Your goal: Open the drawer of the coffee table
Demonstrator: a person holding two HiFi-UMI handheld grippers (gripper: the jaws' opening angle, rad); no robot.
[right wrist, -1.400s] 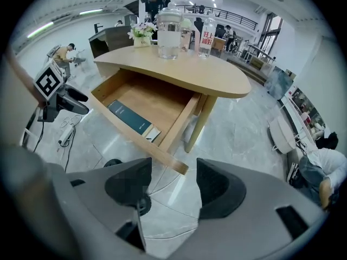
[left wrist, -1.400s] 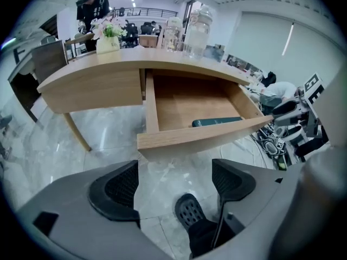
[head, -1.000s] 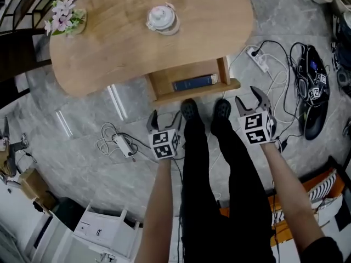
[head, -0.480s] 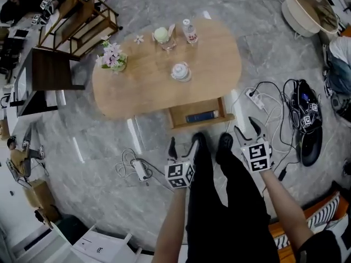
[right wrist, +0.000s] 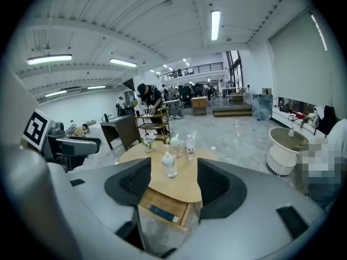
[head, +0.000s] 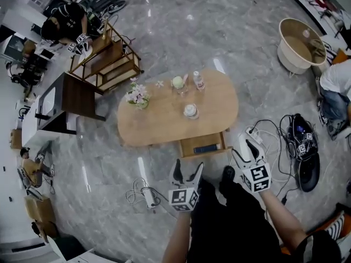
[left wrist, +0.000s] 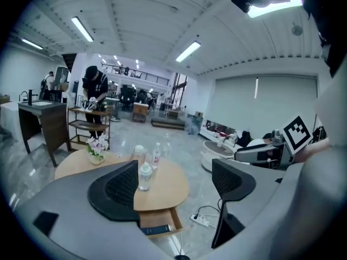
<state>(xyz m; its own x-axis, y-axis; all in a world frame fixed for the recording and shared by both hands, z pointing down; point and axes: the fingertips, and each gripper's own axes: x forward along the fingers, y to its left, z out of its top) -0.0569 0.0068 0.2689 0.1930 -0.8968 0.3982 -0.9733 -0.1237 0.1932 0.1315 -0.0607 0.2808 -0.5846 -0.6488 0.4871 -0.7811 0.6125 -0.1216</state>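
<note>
The left tongs (head: 186, 170) are wide open and hold nothing; in the left gripper view only the room shows between the two pads. The right tongs (head: 245, 148) are also open and empty, their pads apart with nothing in the gap. Both are held up over the floor, clear of everything. The drawer (head: 202, 146) lies ahead of the tongs, a little right of the left pair and left of the right pair, near the right pair but touching neither. It stands pulled out from under the near edge of the wooden surface (head: 164, 122), and a dark book (head: 207, 148) lies flat inside it. Farther beyond the tongs, on the surface, stand a white lidded pot (head: 190, 111), a clear bottle (head: 198, 81) and a small vase of flowers (head: 137, 96). A power strip (head: 253, 134) with cables lies on the floor just beyond the right tongs. The person's legs show between the two pairs.
</note>
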